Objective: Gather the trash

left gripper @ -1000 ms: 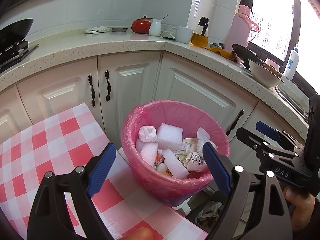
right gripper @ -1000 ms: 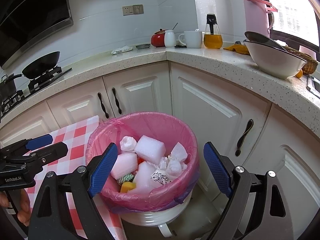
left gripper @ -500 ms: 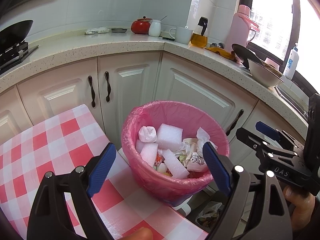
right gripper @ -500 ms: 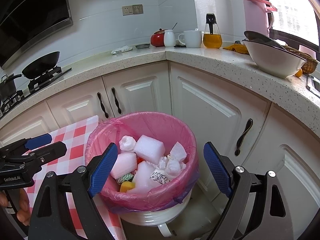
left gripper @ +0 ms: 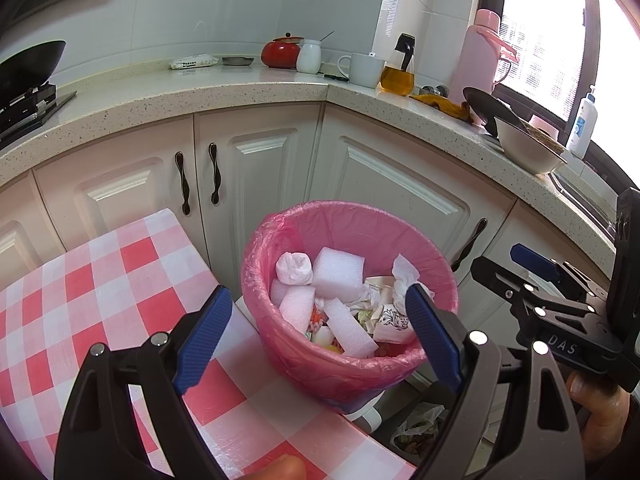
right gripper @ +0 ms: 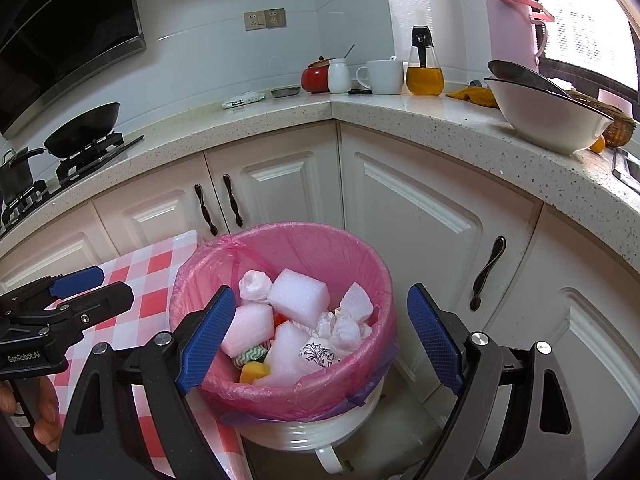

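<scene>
1. Trash bin: round white plastic bin w/ pink plastic liner (left gripper: 344,364) sits on the floor in the corner of the kitchen, just right of the red-and-white checked tablecloth (left gripper: 100,280) and in front of the cream cabinet doors (left gripper: 256,168).
2. Contents: bin is near full. White foam blocks (right gripper: 298,294), crumpled white tissue wads (right gripper: 254,286), a white paper scrap w/ black scroll print (right gripper: 318,354), a yellow sponge piece (right gripper: 254,370) and a green zigzag scrap (right gripper: 252,354) all lie inside the liner.
3. Left gripper (left gripper: 316,334): black frame, blue pads, released, jaws spread wide w/ nothing btwn them. It hovers near side of the bin, pointing down at it; left pad over the tablecloth edge, right pad over the bin's right rim.
4. Right gripper (right gripper: 318,336): also released, wide apart, empty. Hovers over the bin's near rim, one pad each side of the trash pile, not touching it.
5. Each gripper shows in the other's view, at the frame edge, w/ fingers of the person's hand (left gripper: 596,412) on the handle.
6. Far counter: speckled stone worktop (right gripper: 280,120) carries a red lidded pot (right gripper: 316,78), white mug (right gripper: 382,76), glass oil bottle w/ amber liquid (right gripper: 424,68), pink thermos (right gripper: 510,16), big white bowl (right gripper: 548,120); black wok (right gripper: 84,128) on hob at far left.
</scene>
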### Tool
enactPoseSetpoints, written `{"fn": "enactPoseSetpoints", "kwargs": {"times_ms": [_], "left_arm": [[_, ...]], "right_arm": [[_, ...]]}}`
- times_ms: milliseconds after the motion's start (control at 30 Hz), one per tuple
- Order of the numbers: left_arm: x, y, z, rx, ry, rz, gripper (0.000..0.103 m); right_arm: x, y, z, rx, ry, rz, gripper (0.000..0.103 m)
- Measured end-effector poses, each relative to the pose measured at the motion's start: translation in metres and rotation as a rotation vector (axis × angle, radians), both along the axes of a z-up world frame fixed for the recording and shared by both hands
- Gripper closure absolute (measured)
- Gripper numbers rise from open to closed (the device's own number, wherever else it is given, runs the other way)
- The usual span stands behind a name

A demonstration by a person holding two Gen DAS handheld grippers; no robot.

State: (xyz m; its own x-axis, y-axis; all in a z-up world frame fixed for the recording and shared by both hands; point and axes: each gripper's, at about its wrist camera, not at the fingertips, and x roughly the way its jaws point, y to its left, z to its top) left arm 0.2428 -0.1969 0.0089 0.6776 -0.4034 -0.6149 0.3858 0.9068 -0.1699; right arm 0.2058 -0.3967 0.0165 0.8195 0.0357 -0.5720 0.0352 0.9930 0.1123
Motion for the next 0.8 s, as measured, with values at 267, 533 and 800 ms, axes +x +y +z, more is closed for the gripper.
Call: {"fn": "enactPoseSetpoints", "kwargs": {"times_ms": [267, 533, 800], "left_arm": [[-0.0003, -0.0002, 0.0, 0.0, 0.0, -0.001, 0.018], [0.0003, -0.0012, -0.0003, 0.001, 0.0, 0.0, 0.018], [0.001, -0.0044, -0.0011, 0.005, 0.004, -0.006, 0.018]], "right_arm": [[0.0005, -0.0003, 0.0005, 0.0, 0.001, 0.001, 0.02], [-0.0001, -0.0003, -0.0015, 0.001, 0.005, 0.0, 0.02], [0.0002, -0.0017, -0.0042, 0.001, 0.01, -0.002, 0.02]]}}
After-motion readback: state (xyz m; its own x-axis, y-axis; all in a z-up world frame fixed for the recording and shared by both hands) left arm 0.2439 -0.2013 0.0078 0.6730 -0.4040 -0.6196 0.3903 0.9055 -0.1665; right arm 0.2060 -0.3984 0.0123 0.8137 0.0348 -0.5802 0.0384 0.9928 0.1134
